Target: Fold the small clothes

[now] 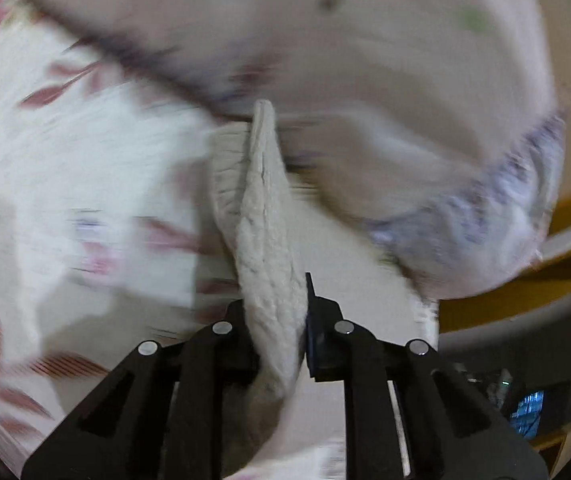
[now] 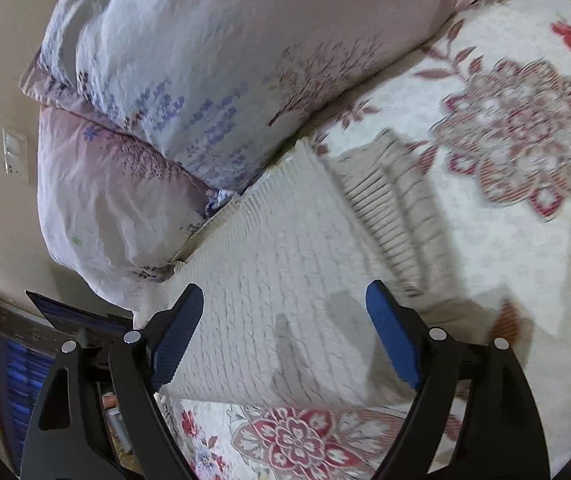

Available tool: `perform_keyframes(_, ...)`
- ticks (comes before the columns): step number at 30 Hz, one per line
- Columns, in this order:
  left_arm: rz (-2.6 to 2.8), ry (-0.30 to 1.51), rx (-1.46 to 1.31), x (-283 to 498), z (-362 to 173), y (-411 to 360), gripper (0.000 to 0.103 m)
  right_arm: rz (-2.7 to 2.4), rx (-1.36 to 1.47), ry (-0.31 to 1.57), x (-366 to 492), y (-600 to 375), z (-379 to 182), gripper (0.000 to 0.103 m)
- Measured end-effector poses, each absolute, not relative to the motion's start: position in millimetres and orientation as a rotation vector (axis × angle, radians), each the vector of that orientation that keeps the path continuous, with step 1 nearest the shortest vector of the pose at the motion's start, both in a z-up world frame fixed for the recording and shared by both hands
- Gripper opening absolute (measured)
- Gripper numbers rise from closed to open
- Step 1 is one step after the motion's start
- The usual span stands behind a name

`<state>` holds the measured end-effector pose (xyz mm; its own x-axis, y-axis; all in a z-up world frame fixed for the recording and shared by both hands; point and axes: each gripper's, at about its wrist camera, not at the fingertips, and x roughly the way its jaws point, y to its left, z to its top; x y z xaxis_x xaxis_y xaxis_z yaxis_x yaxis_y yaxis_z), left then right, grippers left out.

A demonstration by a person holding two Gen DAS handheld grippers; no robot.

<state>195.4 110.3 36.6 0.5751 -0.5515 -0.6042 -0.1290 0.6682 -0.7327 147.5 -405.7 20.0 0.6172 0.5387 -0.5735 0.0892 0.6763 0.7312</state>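
Note:
A small cream knitted sweater point(image 2: 285, 280) lies on a floral bedspread point(image 2: 525, 120), its ribbed hem toward the pillows. My right gripper point(image 2: 285, 332) is open, its blue pads point(image 2: 393, 340) spread just above the sweater and holding nothing. In the left wrist view my left gripper point(image 1: 281, 320) is shut on a bunched fold of the same cream knit point(image 1: 265, 220), which is lifted off the bedspread point(image 1: 65, 140) and stands up between the jaws. That view is motion-blurred.
Two pale lilac floral pillows point(image 2: 205, 60) lie stacked against the sweater's far edge; one also shows in the left wrist view point(image 1: 365, 60). A beige wall with a switch plate point(image 2: 15, 156) is at the left. The bed's edge drops off at lower left.

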Motion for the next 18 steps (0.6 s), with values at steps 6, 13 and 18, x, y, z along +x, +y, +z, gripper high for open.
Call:
perform_keyframes(6, -0.642, 0.873, -0.905, 224.7, 97.3, -37.0, 0.015, 0.251, 0.793, 0.817, 144.2, -445.7, 40.0, 0.085)
perform_keyframes(13, -0.906, 0.983, -1.084, 251.7, 75.4, -144.4, 0.068, 0.205, 0.791, 0.790, 153.2, -478.6, 49.8, 0.085)
perform_keyframes(18, -0.525, 0.973, -0.688, 243.3, 73.7, -83.7, 0.080, 0.243, 0.732, 0.925, 178.1, -461.3, 29.3, 0.085)
